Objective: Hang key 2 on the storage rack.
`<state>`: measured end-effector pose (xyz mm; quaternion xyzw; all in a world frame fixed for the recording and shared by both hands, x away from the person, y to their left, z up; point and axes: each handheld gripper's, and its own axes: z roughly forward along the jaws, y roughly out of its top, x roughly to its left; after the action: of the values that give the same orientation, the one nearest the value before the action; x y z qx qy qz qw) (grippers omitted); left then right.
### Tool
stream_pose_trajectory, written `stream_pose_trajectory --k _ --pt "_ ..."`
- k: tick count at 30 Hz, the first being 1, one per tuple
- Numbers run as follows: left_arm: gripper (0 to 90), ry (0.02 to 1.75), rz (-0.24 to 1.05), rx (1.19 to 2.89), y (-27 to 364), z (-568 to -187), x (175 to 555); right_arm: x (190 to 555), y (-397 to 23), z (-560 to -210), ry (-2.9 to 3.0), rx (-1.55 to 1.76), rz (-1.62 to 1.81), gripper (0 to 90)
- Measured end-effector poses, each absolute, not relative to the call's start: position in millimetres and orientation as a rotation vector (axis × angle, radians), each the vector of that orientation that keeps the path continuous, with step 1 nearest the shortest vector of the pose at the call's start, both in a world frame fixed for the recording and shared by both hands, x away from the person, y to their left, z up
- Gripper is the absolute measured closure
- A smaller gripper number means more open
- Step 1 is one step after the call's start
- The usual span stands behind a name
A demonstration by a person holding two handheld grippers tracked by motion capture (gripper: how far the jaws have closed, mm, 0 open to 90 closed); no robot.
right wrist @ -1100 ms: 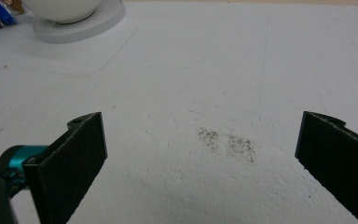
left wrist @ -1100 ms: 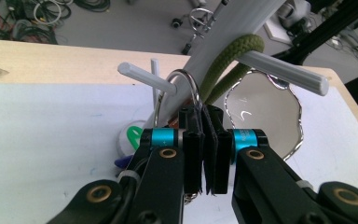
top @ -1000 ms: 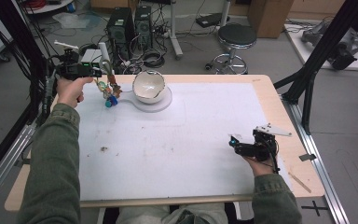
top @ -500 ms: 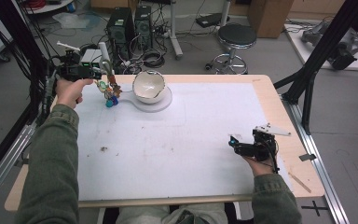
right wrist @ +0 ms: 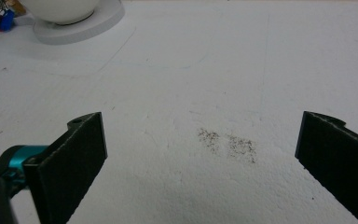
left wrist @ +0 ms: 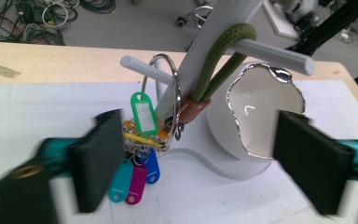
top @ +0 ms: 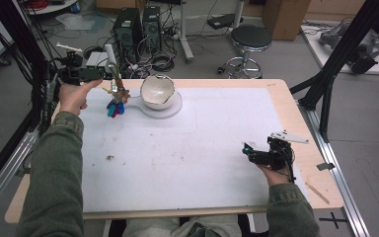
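- Hanging by a green cord loop from a peg of the white stand (left wrist: pixel 200 60), the bunch of keys (left wrist: pixel 144 140) sits near the table's far left corner, just beside the white bowl (top: pixel 158 91).
- The left tongs (left wrist: pixel 196 154) have just been opening; their jaws stand wide apart on either side of the keys, pressing on nothing.
- The right tongs (top: pixel 249 150) rest released near the table's right edge, over the bare white mat (right wrist: pixel 214 70).

I see my left gripper (top: pixel 109 74) at ten o'clock, jaws just opened beside the keys (top: pixel 116 101) hanging on the stand (top: pixel 111 61). The bowl (top: pixel 157 92) sits near eleven. My right gripper (top: pixel 249 152) rests at four.
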<state>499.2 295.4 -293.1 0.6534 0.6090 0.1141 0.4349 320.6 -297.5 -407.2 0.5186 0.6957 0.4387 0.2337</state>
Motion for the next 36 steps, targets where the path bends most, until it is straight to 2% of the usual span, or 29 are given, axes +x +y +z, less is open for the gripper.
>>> stream_pose_trajectory --k 2,16,21,32,36 --pt "1.7 1.508 0.261 1.641 295 -294 499 320 -298 -407 1.910 1.427 1.205 0.9" --pt "1.6 1.499 0.270 1.542 310 -306 477 321 -297 -406 1.905 1.422 1.209 0.9" --pt "1.6 1.479 0.253 1.569 312 -309 469 321 -297 -406 1.903 1.425 1.211 0.9" --pt "1.6 1.456 0.314 1.684 296 -310 453 322 -296 -407 1.905 1.428 1.203 0.9" --pt "1.6 1.430 0.307 1.679 291 -308 447 322 -298 -407 1.901 1.427 1.199 0.9"
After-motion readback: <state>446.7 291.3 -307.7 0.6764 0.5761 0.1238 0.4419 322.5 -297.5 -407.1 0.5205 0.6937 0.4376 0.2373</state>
